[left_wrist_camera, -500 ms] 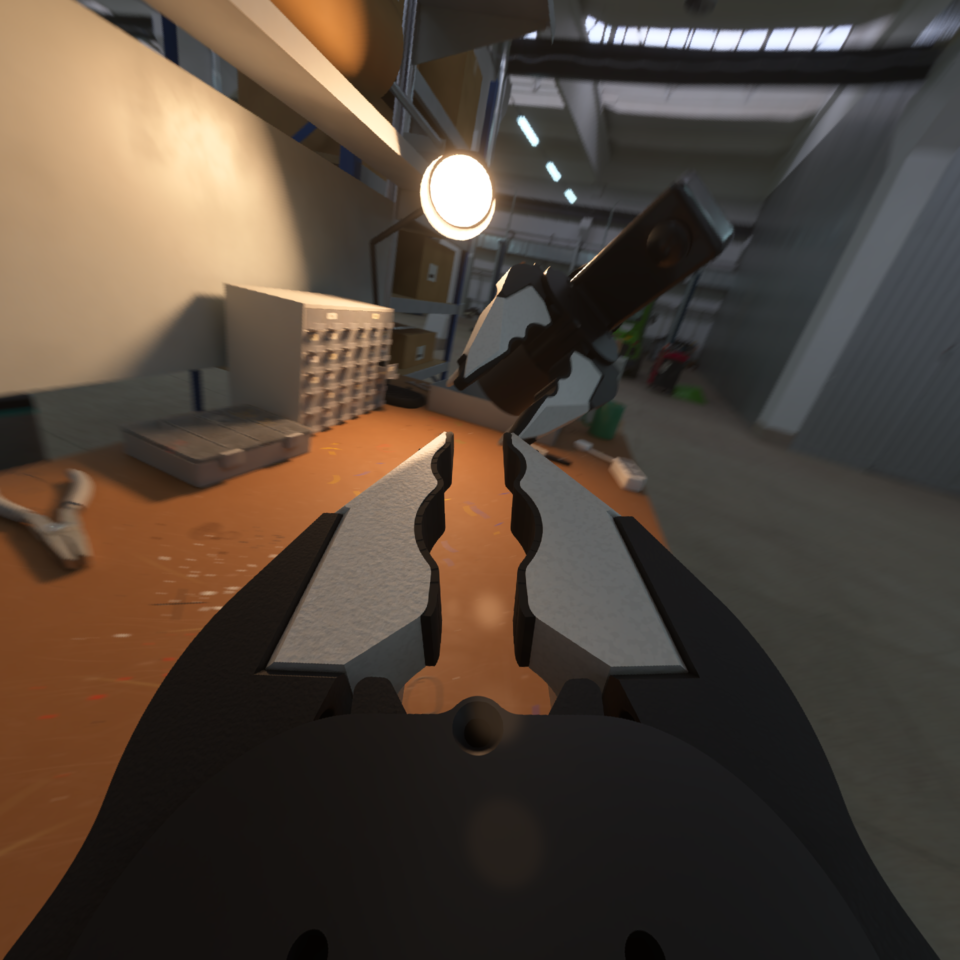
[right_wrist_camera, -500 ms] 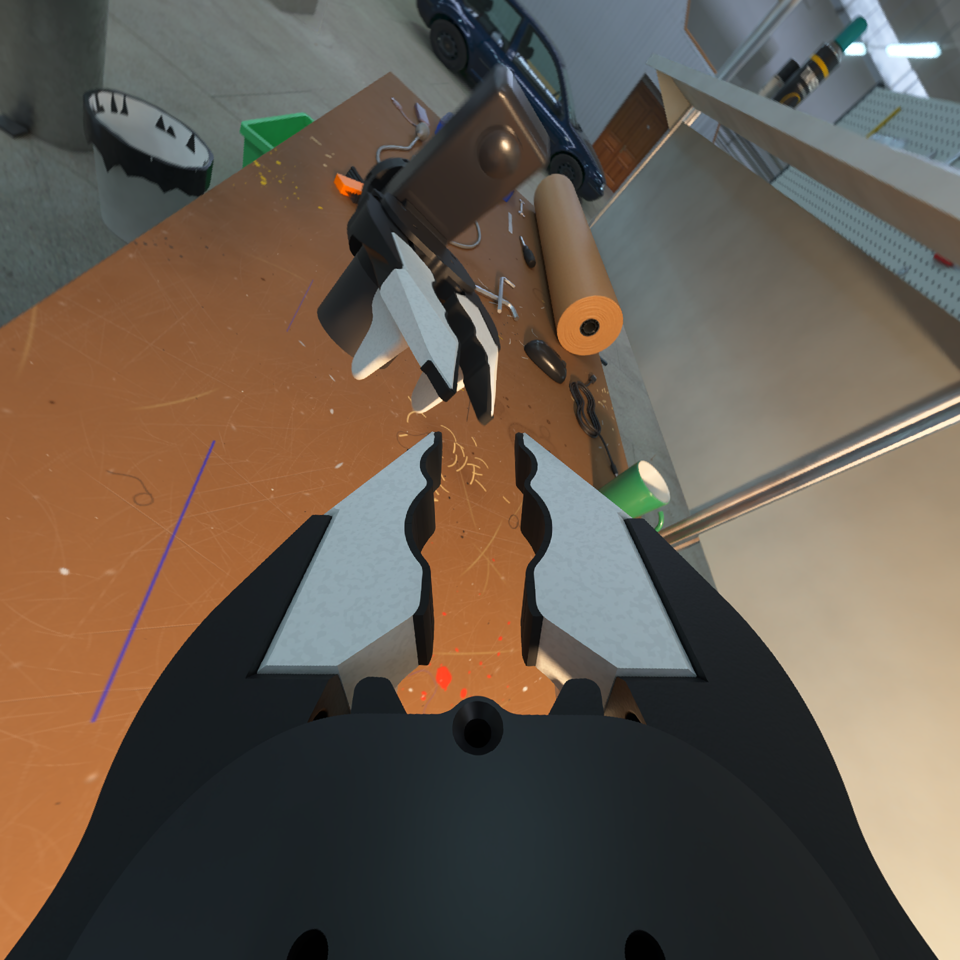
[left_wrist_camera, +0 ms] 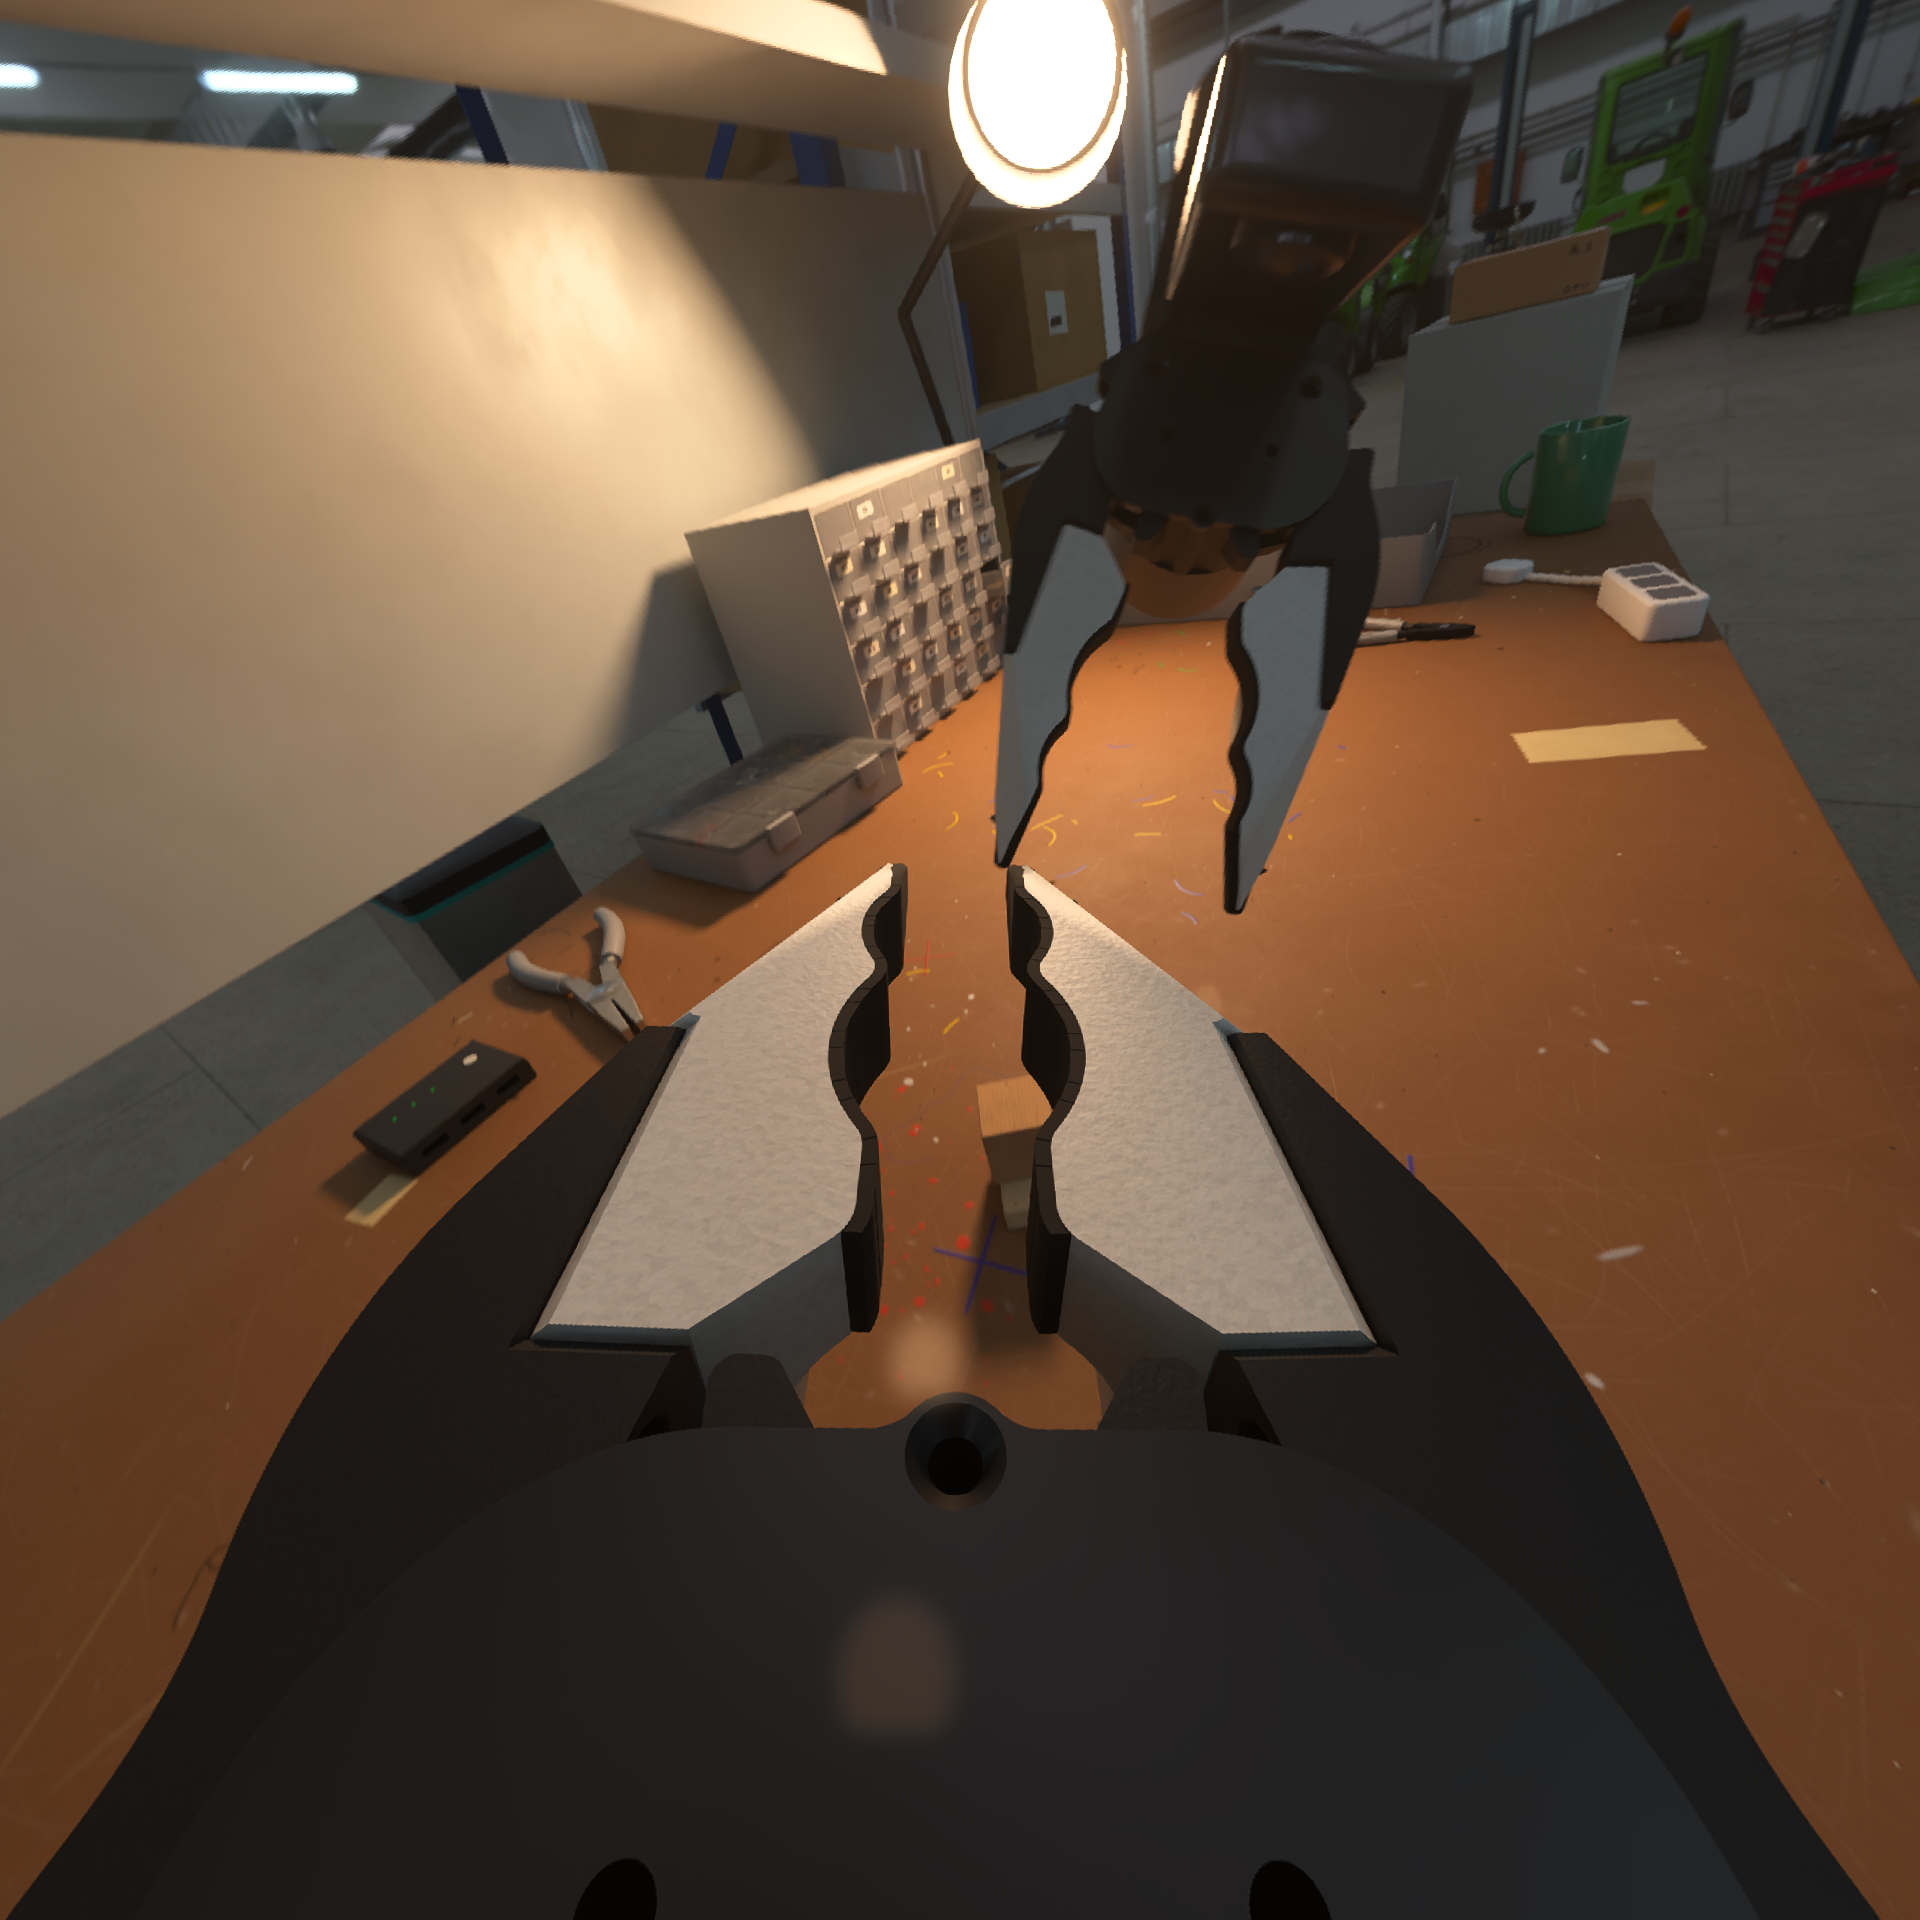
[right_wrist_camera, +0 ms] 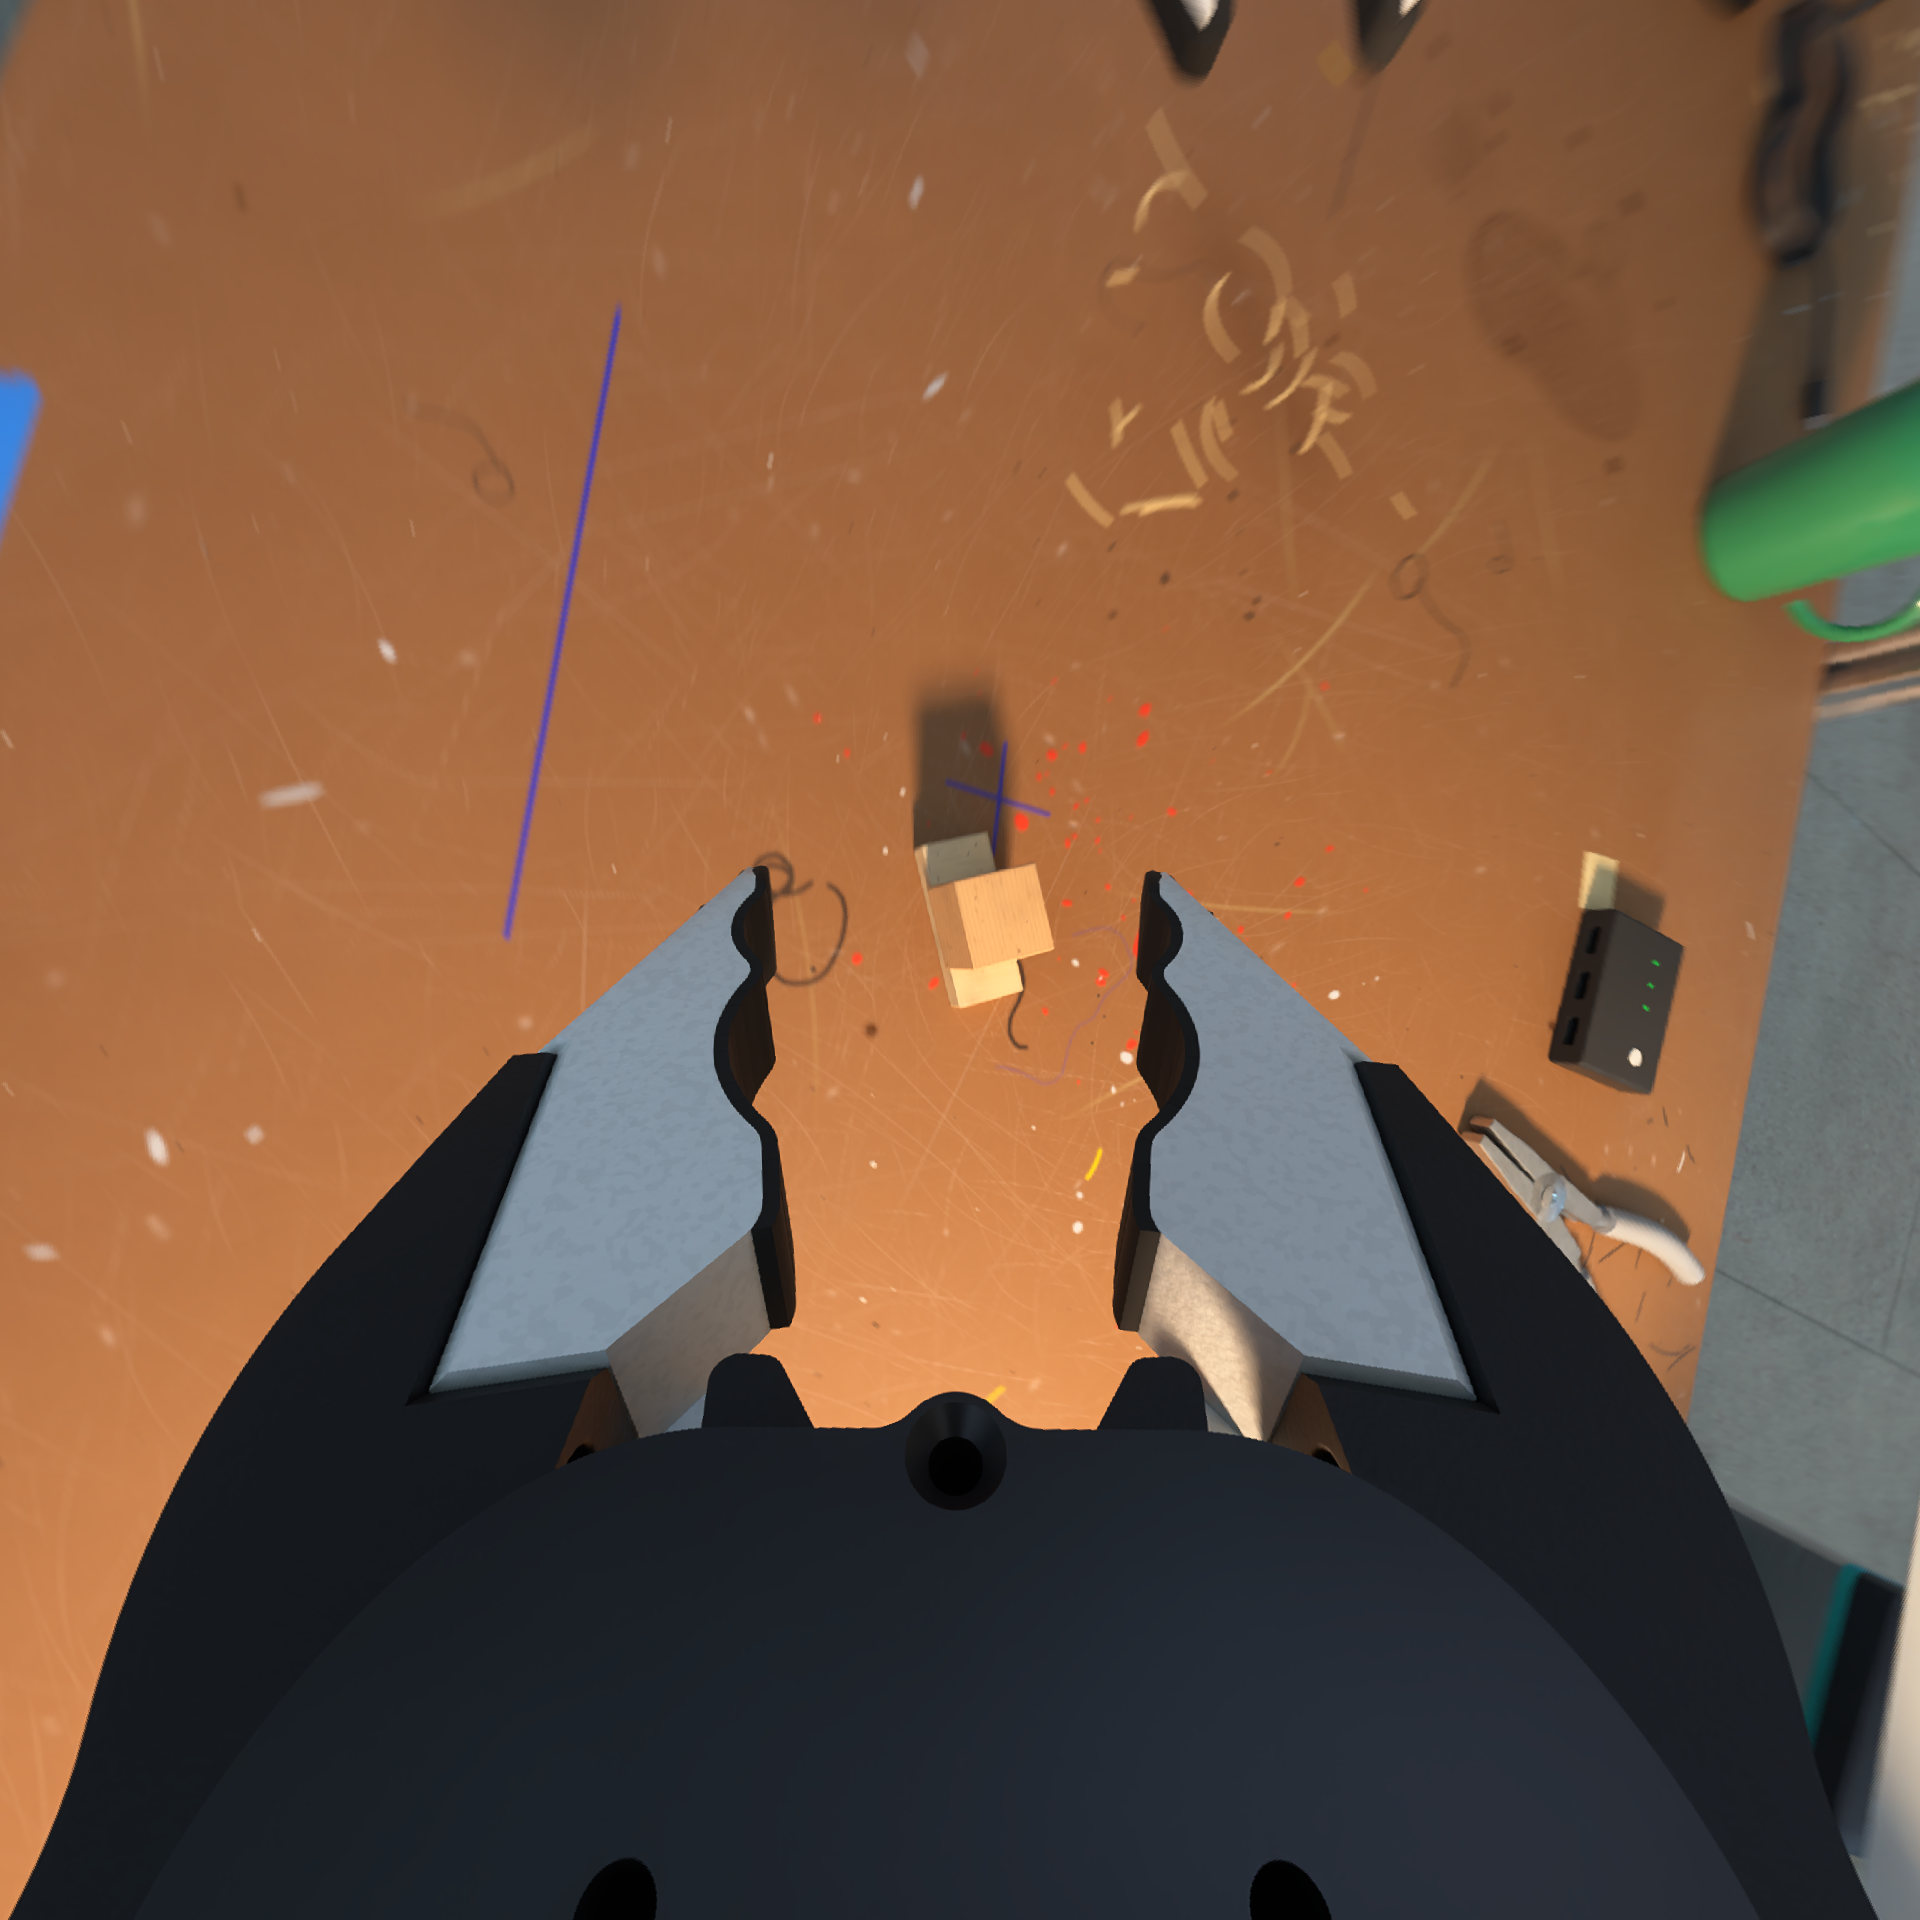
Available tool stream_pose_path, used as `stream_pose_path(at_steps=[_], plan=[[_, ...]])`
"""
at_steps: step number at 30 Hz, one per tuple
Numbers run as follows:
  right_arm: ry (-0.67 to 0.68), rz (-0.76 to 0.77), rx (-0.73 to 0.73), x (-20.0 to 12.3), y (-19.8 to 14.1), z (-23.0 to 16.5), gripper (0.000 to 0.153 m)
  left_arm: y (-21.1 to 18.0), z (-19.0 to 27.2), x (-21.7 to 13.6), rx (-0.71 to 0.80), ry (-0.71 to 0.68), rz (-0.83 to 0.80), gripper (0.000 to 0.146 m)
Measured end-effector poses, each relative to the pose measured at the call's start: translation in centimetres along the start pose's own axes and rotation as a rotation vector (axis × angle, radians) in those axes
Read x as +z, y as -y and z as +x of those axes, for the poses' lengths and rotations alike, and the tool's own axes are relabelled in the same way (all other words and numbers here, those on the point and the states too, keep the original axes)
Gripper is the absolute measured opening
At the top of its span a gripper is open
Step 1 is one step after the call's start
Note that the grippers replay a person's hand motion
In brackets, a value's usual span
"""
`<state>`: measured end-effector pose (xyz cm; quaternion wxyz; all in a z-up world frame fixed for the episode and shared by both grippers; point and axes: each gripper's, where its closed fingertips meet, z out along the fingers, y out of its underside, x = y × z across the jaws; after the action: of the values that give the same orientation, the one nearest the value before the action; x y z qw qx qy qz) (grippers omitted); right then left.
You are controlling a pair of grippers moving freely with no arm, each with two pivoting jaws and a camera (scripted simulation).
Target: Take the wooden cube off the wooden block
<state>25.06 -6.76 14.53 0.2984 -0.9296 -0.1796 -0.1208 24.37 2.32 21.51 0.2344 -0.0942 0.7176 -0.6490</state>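
Two parted claws, left claw [left_wrist_camera: 954, 883] narrowly, right claw [right_wrist_camera: 951, 883] wide, scratched orange workbench [right_wrist_camera: 312, 623]

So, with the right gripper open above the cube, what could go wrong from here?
1. The wooden cube sits on a narrow wooden block; a low grip by the right gripper could catch or drag the block too.
2. The cube looks slightly turned against the fingers, so closing may twist it.
3. The left gripper hangs nearby, narrowly open; the two could collide.
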Motion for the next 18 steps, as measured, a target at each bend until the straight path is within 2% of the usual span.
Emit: stream_pose_path(at_steps=[6, 11, 15, 18], plan=[[0.163, -0.333, -0.201, 5.3, -4.6, 0.9, 0.070, -1.6, 0.0, -0.8, 0.006, 0.022, -0.041, 0.019], [0.214, -0.478, -0.324, 8.8, -7.3, 1.4, 0.063, -1.9, -0.8, -1.0, -0.008, 0.034, -0.037, 0.019], [0.252, -0.486, -0.305, 10.2, -8.0, 1.3, 0.046, -2.7, -1.1, -1.0, -0.024, 0.038, -0.046, 0.020], [0.277, -0.410, -0.239, 10.5, -7.9, 1.1, 0.036, -3.0, -1.2, -0.9, -0.022, 0.040, -0.054, 0.019]])
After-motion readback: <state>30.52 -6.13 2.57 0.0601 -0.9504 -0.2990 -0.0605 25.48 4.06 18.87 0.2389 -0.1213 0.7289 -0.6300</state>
